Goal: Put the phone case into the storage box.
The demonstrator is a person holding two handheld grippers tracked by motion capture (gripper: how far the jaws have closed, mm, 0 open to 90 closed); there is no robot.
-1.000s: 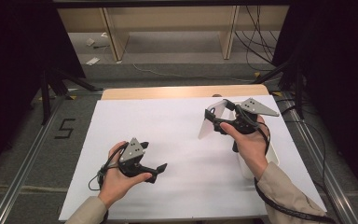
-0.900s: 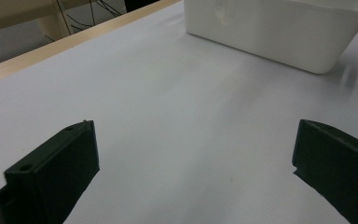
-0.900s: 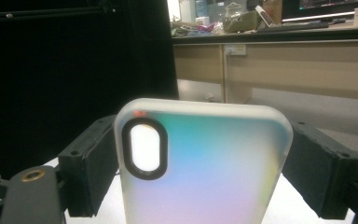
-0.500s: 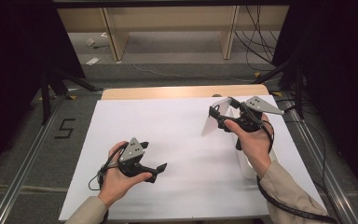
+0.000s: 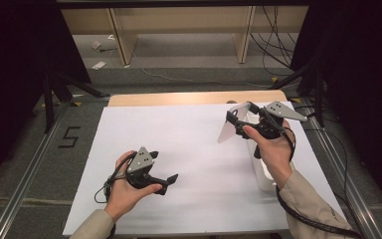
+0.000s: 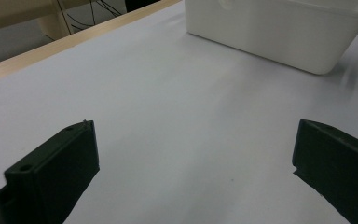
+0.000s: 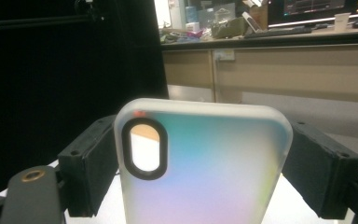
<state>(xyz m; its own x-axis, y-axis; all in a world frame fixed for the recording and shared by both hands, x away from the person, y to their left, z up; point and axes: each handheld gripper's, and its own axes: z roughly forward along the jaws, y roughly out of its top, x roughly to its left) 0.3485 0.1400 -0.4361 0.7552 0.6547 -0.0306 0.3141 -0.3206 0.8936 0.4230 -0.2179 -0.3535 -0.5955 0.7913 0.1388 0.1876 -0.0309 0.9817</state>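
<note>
Two grippers are at work, and the right gripper (image 5: pixel 238 124) has the prize — a phone case (image 7: pixel 205 163) clamped by its long edges between the black jaws, held up off the white table cover (image 5: pixel 179 139) at the far right of the table. The case stands on end, long axis running up and away from the hand, its camera cut-out (image 7: pixel 144 148) near the top corner. Frosted, translucent, rounded at the corners, with a soft wash of blue, green and pink across its back; it looks light and a touch flexible, so the grip probably needs no great force.

Just below and behind that hand sits a white bin (image 5: pixel 261 172), open at the top, partly hidden by the forearm. The case hangs above and a little beyond the bin's far end — so any drop into it likely means drawing the case back toward the person and tipping it down. The right hand is the nearer one by far.

Over on the near left, the left gripper (image 5: pixel 171 180) rests low over the cover, jaws wide apart with nothing between them, pointing toward that bin.
</note>
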